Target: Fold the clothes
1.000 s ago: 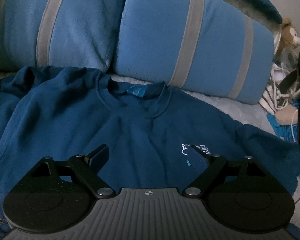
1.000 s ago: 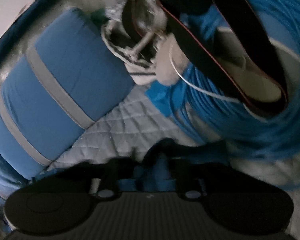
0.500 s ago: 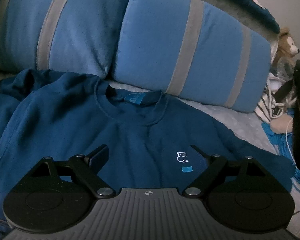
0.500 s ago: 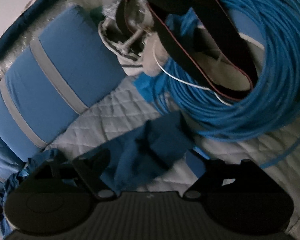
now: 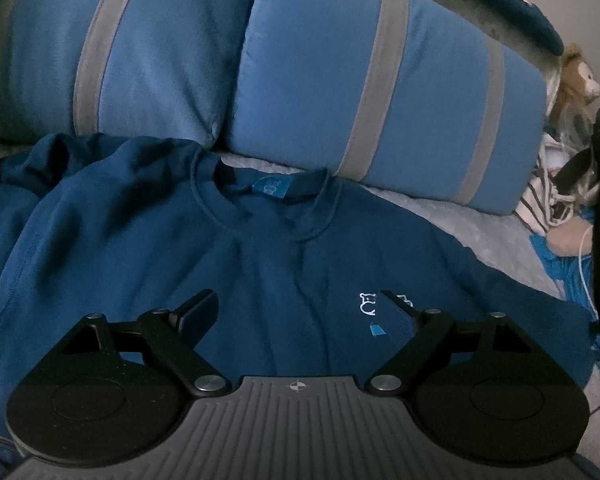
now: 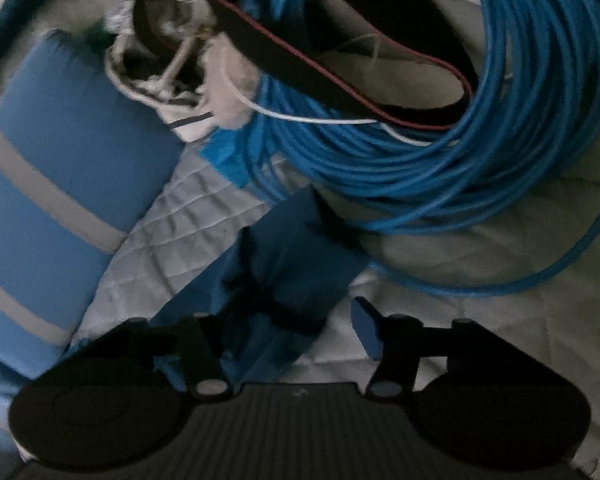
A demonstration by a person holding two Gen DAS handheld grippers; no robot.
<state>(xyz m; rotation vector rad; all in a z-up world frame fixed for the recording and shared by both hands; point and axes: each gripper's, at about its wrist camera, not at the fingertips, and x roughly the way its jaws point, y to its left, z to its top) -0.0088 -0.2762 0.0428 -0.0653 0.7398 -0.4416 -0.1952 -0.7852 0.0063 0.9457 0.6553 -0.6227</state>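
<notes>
While my right claw [image 6: 296,328] is closing around the sleeve end [image 6: 300,248] of the dark blue sweatshirt [image 5: 260,280], the pads are not yet pressing on the cloth, and that is where my worry starts. That cuff lies on the quilted bed cover [image 6: 172,240] with the coil of blue cable [image 6: 440,168] just beyond it on the far right, near enough that a lunge too far forward could pinch a loop of cable together with the fabric and drag the whole coil across the bed when I lift. I could also catch only the top layer of the sleeve, in which case it would slip out halfway through the fold and land crooked. Or I could bite the quilt beneath and pull that up too. My left claw [image 5: 300,312] hangs released, with nothing between its fingers, above the chest of the sweatshirt near the small white logo [image 5: 366,303], so nothing pins the body down. If I swing the sleeve across hard, the garment, spread face up with its collar [image 5: 268,208] toward the two striped pillows [image 5: 380,92], may slide and bunch. A black strap [image 6: 340,60] lies over the coil and looks just as easy to snag.
</notes>
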